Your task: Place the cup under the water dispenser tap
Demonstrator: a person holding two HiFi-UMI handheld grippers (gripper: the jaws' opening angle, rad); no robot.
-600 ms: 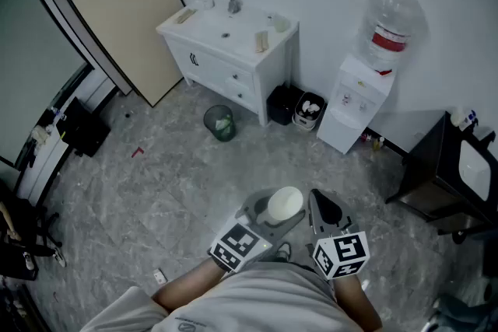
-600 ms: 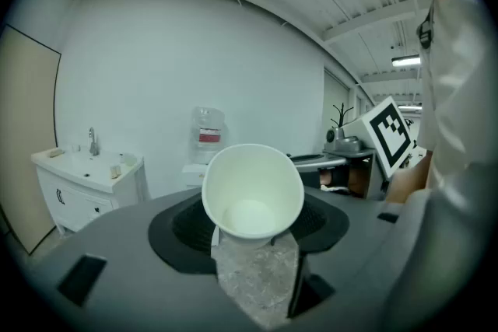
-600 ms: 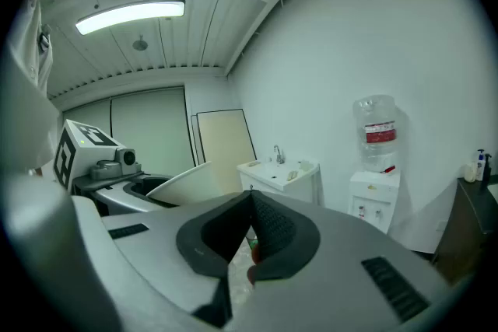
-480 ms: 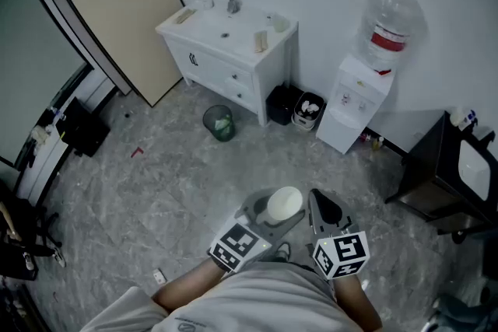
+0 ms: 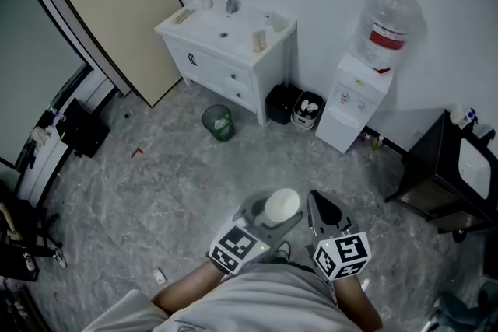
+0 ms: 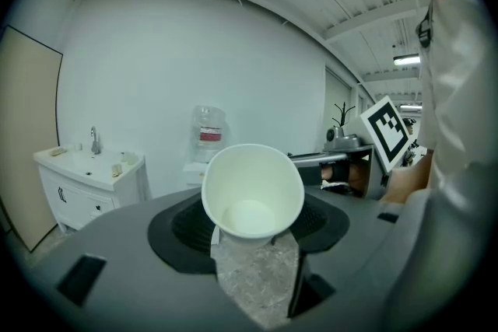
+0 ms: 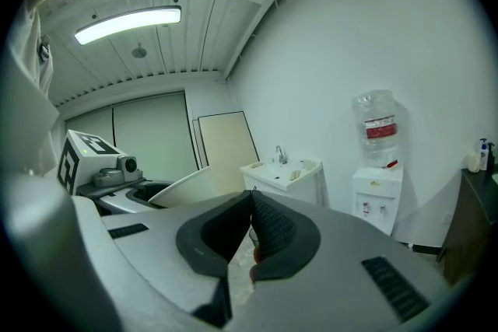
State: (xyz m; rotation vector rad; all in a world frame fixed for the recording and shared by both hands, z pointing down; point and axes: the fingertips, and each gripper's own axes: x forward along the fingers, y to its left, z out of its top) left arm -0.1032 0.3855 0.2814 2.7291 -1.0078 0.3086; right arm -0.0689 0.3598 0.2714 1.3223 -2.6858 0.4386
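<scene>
White paper cup [image 6: 253, 190], smooth, tapered and empty, is pinched near its base between the left gripper's [image 6: 253, 239] ribbed black pads, low over the grey marbled floor [image 5: 179, 175]. Just beside it, the right gripper [image 7: 250, 197] has its jaws pressed together on nothing. Well beyond, against the wall, stands the boxy white dispenser [image 5: 354, 101] with its clear rounded bottle [image 5: 389, 23].

Left claw [image 5: 274, 212] grips the cup [image 5: 282, 204], tilted slightly down; right claw [image 5: 317, 202] closed, empty, alongside.
</scene>
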